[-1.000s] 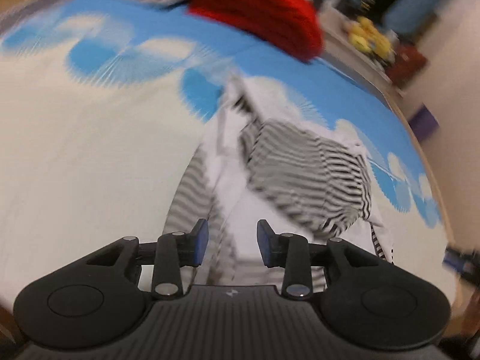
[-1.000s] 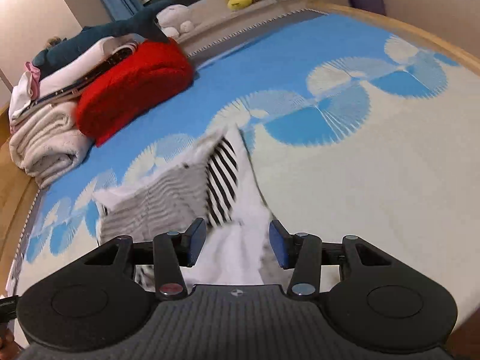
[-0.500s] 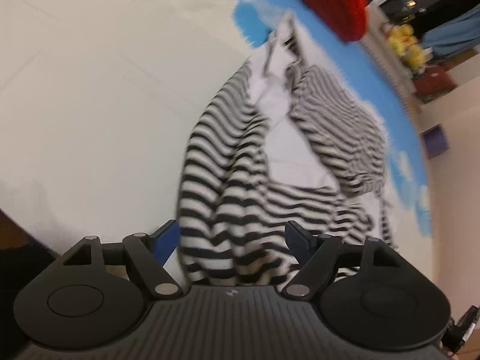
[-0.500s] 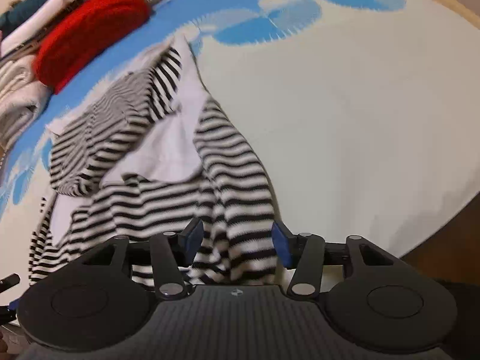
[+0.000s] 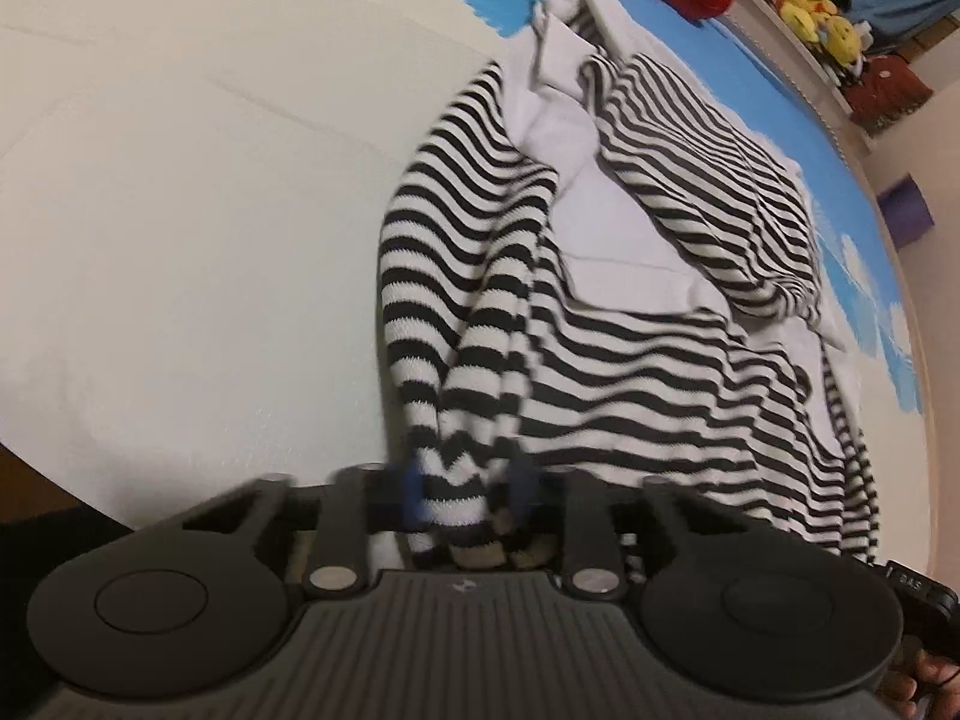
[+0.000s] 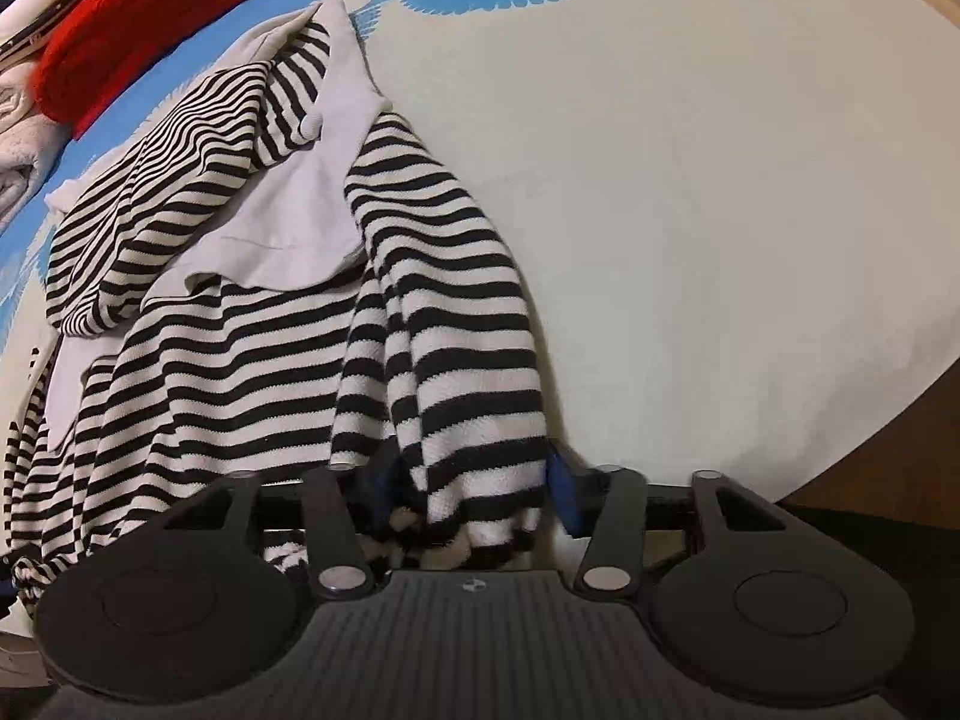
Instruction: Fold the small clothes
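Striped garment (image 5: 630,324): lay crumpled on the bedsheet (image 5: 180,210), well short of the red cushion (image 6: 138,30). Left gripper (image 5: 465,495): jaws just closing, pinched on a bunched striped hem. Right gripper (image 6: 474,495): jaws just narrowing around a thicker striped fold, pads appearing to press it. Advice: both corners should have been lifted evenly, the cloth drawn taut before folding.

garment: black-and-white striped top (image 5: 630,360) with plain white panels
state: crumpled, unfolded
place: cream-and-blue bedspread (image 5: 180,210), near edge
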